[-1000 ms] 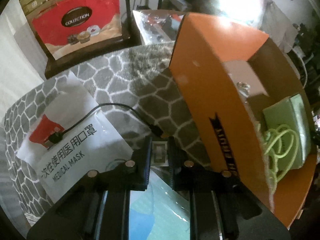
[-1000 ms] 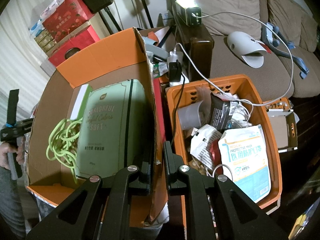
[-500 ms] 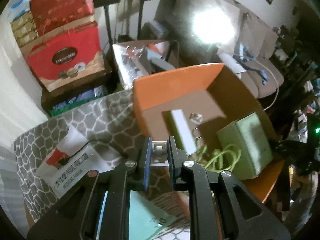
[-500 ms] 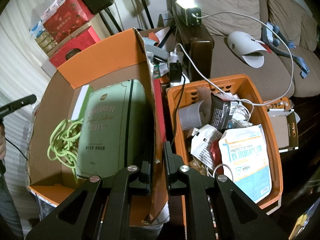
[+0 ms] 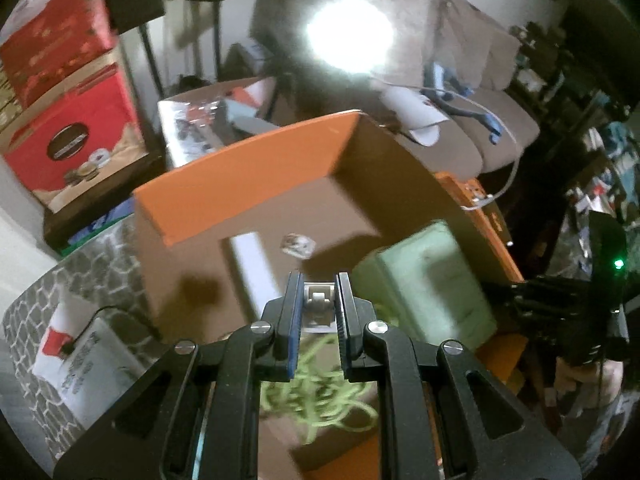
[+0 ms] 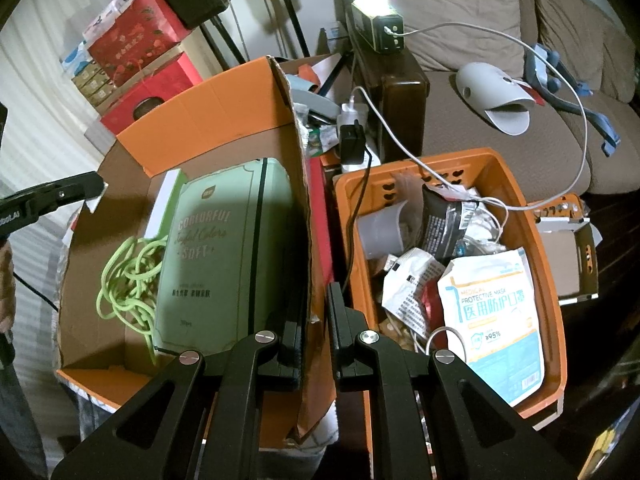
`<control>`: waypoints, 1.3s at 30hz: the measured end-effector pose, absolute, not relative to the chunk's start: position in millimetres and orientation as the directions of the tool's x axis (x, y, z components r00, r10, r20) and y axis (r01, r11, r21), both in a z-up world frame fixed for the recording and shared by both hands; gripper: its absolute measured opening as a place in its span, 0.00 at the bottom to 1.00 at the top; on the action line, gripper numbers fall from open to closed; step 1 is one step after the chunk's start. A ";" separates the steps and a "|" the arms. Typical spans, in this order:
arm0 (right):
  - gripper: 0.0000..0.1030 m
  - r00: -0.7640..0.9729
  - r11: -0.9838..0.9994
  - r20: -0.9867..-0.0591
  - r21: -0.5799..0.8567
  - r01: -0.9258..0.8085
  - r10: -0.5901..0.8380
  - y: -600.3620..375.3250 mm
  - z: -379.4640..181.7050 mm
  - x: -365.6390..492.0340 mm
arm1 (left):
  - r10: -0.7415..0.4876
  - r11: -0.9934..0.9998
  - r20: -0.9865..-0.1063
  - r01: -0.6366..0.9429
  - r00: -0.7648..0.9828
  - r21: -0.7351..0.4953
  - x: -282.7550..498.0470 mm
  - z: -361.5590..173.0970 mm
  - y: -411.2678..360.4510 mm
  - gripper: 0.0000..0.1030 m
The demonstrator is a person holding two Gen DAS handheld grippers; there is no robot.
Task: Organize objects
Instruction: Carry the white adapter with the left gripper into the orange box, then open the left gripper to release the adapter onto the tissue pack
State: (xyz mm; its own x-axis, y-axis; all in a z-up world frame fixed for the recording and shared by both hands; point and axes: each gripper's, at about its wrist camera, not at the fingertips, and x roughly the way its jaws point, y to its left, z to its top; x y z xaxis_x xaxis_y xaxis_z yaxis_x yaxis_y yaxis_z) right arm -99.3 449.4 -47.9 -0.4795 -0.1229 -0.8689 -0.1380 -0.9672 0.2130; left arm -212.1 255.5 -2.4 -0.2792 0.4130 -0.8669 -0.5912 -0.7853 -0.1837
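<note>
Cardboard box [image 6: 224,120], one green pack [image 6: 224,256], one green cord [image 6: 128,280]

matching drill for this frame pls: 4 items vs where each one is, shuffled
Items:
1. green cord
2. blue-and-white mask pack
3. small white plug
4. cardboard flap

Places:
A. in the orange basket
B. between the left gripper fingers
C. pinched by the right gripper
D. loose inside the cardboard box

Pairs: 1-D, 2-A, 3-B, 4-C
</note>
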 end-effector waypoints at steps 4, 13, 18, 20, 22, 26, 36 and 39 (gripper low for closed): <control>0.09 -0.479 -0.967 -0.869 0.213 -0.138 -0.123 449.6 -47.9 -99.3 | 0.423 -0.759 -0.865 -0.626 -0.268 -0.177 -199.6 -0.3 280.3 0.14; 0.09 -0.480 -0.967 -0.869 0.213 -0.137 -0.123 450.1 -48.0 -99.2 | 0.409 -0.734 -0.878 -0.661 -0.248 -0.155 -183.6 -12.6 324.3 0.14; 0.09 -0.479 -0.968 -0.869 0.213 -0.136 -0.124 450.5 -48.1 -99.2 | 0.376 -0.735 -0.892 -0.667 -0.253 -0.121 -180.1 -26.3 341.9 0.14; 0.09 -0.479 -0.967 -0.869 0.214 -0.136 -0.125 450.7 -48.2 -99.1 | 0.356 -0.738 -0.898 -0.667 -0.259 -0.100 -179.9 -32.5 347.6 0.14; 0.09 -0.479 -0.967 -0.869 0.214 -0.136 -0.125 450.8 -48.2 -99.2 | 0.353 -0.737 -0.895 -0.670 -0.274 -0.086 -178.3 -33.8 349.5 0.14; 0.09 -0.480 -0.967 -0.868 0.216 -0.136 -0.127 449.9 -48.0 -99.4 | 0.355 -0.743 -0.889 -0.665 -0.288 -0.081 -177.5 -32.0 346.4 0.14; 0.09 -0.480 -0.967 -0.868 0.216 -0.133 -0.127 449.3 -48.4 -99.7 | 0.401 -0.760 -0.861 -0.638 -0.314 -0.121 -181.1 -12.2 318.9 0.34; 0.09 -0.480 -0.969 -0.868 0.214 -0.126 -0.130 448.3 -48.4 -100.1 | 0.407 -0.761 -0.857 -0.636 -0.317 -0.126 -181.1 -5.5 308.2 0.36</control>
